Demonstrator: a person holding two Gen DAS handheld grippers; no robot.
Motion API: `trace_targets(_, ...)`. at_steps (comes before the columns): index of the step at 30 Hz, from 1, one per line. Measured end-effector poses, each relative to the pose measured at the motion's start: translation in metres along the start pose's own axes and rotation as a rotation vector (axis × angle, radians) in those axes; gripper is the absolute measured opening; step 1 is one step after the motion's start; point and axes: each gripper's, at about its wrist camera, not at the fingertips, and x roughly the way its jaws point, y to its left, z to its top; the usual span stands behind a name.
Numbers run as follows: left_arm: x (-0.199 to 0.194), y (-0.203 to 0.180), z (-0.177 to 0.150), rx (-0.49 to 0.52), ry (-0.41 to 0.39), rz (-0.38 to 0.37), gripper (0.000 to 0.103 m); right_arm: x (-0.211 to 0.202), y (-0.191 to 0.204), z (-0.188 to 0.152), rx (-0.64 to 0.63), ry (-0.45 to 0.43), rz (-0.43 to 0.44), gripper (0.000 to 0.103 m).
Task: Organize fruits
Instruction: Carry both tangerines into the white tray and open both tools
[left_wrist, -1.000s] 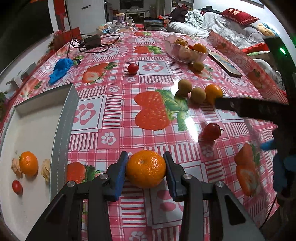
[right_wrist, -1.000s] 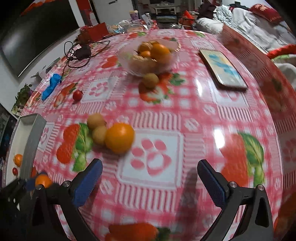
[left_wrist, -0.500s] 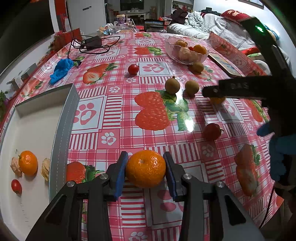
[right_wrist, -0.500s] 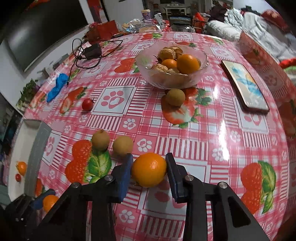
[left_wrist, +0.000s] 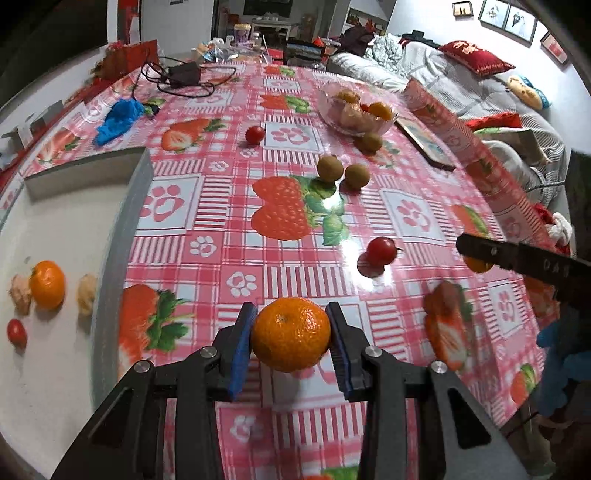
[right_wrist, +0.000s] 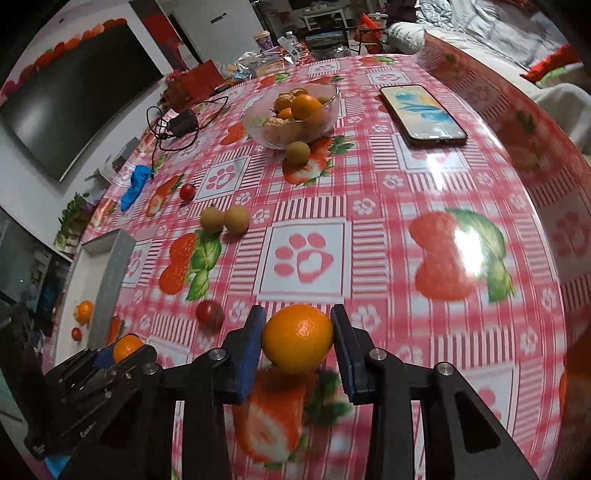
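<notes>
With each claw clamped on fruit, left claw (left_wrist: 290, 343) gripping a mandarin (left_wrist: 290, 334), right claw (right_wrist: 297, 347) an orange (right_wrist: 298, 338) above the table (right_wrist: 406, 206), delivery into the tray (left_wrist: 122, 236) at the table's left edge seems next.

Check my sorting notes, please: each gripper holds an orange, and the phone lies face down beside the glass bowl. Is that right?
Not quite. The phone lies face up, its lit screen showing in the right wrist view. The rest holds: the left gripper and right gripper each hold an orange, and the glass bowl is beside the phone.
</notes>
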Motion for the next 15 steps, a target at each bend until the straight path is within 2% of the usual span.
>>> trace_targets(15, -0.067, 0.015, -0.012, 0.009, -0.093, -0.004, 0.042, -0.021, 0.033, -0.021, -0.019, -0.029, 0.037, 0.038)
